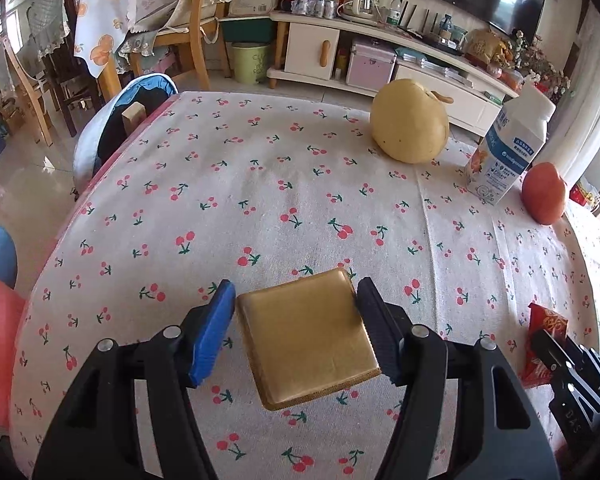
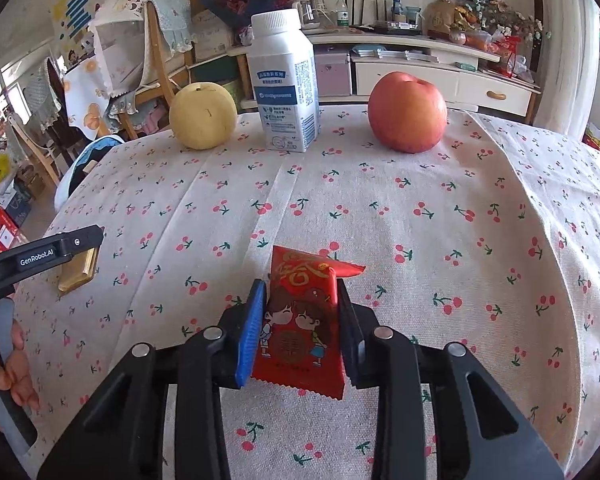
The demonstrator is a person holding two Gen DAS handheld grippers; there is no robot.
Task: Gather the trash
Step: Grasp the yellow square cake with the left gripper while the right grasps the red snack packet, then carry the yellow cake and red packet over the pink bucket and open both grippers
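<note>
Two grippers, each squeezing a wrapper.
The left gripper (image 1: 296, 312) tilts down, clamped on the flat gold foil packet (image 1: 306, 336); the right gripper (image 2: 302, 312) (tilted too) pinches the red cartoon snack wrapper (image 2: 300, 320).

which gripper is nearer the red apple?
Right. The right gripper, clamping the red packet, sits in front of the red apple; the left gripper, on the gold packet, is farther off.

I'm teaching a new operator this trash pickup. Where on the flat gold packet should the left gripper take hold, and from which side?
Take the gold packet across its two long side edges, coming in from the near side, angled down. It lies flat and square on the tablecloth, so only its thin edges offer purchase. The left gripper already straddles it that way, fingers touching both edges.
</note>
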